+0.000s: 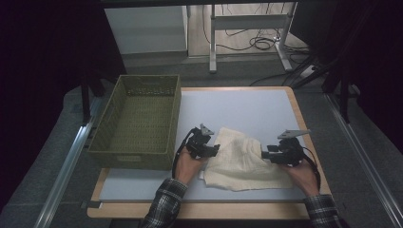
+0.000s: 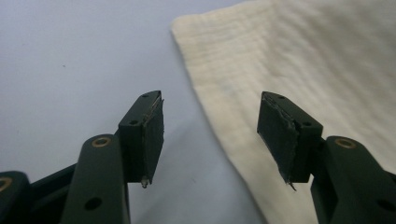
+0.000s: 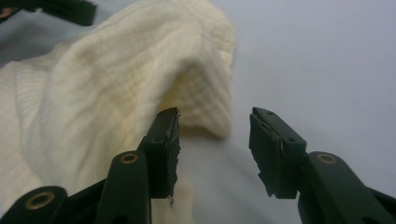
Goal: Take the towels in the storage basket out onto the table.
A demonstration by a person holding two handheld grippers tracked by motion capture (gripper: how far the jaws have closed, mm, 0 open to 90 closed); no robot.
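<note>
Basket (image 1: 138, 121), olive wicker, empty, sits on the far-left part of the worktop (image 1: 247, 107), overhanging the left edge. Cloth (image 1: 242, 159), cream, ribbed, lies crumpled right of the basket, near the front edge toward the right side, apart from the basket.

Left gripper (image 1: 212, 150) at the cloth's left edge, pointing right. Left gripper view: jaws about half open, nothing between the pads (image 2: 154, 135); the cloth hem (image 2: 219, 135) runs under the gap, bare worktop beneath the left jaw, fabric beneath the right. No pinch on it.

Right gripper (image 1: 266, 154) at the cloth's right side, pointing left. Right gripper view: jaws part open, empty; a raised hump of cloth (image 3: 140, 79) stands just ahead and left of the left pad (image 3: 168, 149), maybe brushing it, not clamped. The other gripper's tip (image 3: 70, 11) shows top left.

Step, as judged: folding or arranging the cloth, both grippers between grabs, fabric lying free. Fold looks unfinished, cloth rumpled and uneven.

Next move calls for: lower each jaw pair over a hem or corner, close on fabric alone, not scrape the worktop; then lift both together evenly so the cloth doesn't bunch.
</note>
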